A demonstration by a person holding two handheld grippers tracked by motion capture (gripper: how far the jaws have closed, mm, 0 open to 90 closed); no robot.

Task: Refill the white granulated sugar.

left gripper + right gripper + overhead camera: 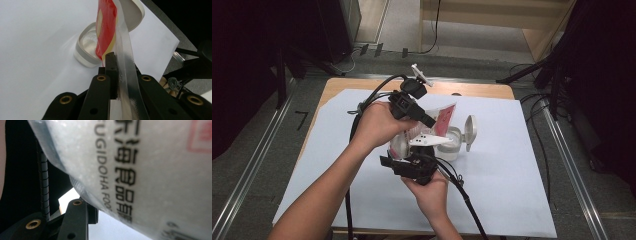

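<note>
High view: the left hand-held gripper [430, 121] and right hand-held gripper [412, 162] hold a clear plastic bag [438, 122] above a round white container [451, 142] with hinged lid, on the paper-covered bench [512, 190]. Left gripper view: jaws clamp the bag's glossy, flat edge, the container just beyond. Right gripper view: printed, grainy-white film pressed against its jaws.

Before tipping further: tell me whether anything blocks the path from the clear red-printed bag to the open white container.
Nothing visible does. The clear red-printed plastic bag hangs right above the white plastic container, whose hinged lid stands open to the side.
</note>
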